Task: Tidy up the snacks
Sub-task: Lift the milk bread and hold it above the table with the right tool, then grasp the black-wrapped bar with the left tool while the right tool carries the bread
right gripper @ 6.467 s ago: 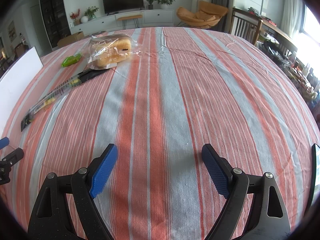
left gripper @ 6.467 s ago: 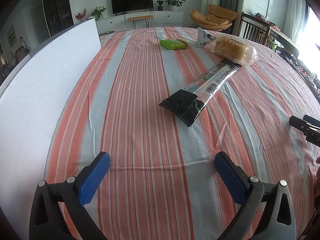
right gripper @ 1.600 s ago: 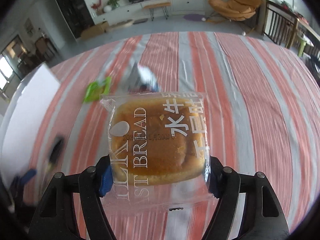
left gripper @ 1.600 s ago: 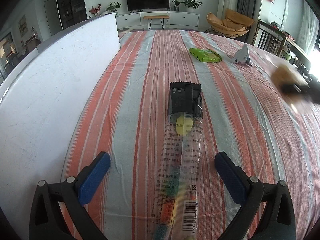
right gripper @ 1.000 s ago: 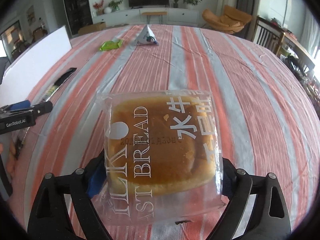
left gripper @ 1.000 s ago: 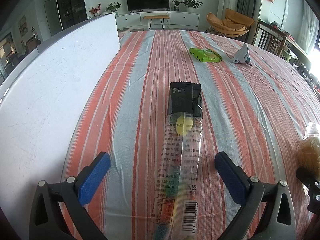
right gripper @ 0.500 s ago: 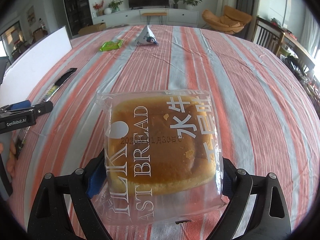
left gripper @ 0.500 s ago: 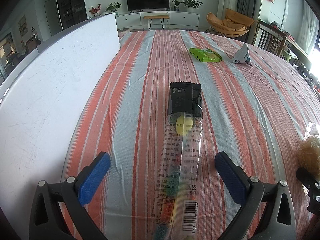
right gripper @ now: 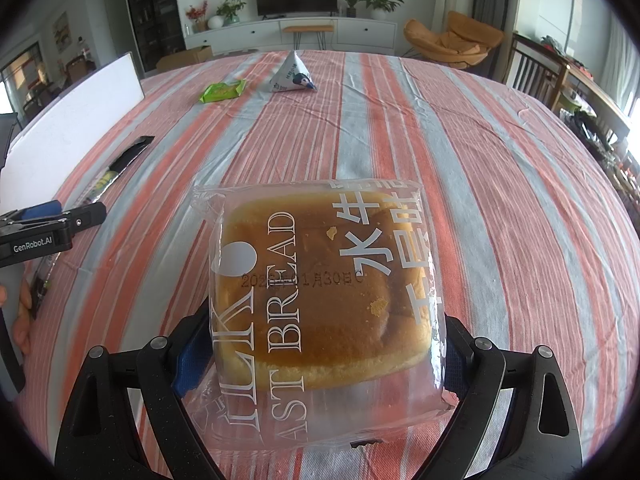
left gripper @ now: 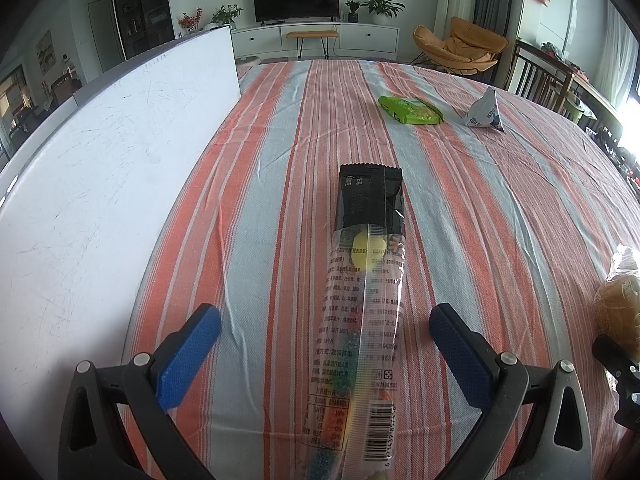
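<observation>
Here the striped tabletop (left gripper: 500, 184) carries a long candy pack (left gripper: 366, 312), lying between the wide jaws of the left gripper (left gripper: 324, 350). The right gripper (right gripper: 320, 354) pinches a bread packet (right gripper: 324, 284); setting it down beside the candy looks next.

Left gripper (left gripper: 324, 336) hovering wide open astride the long candy packet (left gripper: 366, 304), green snack pack (left gripper: 410, 110) lying beyond it, white board (left gripper: 100, 184) standing left, possibly bread (left gripper: 618, 308) showing far right.
</observation>
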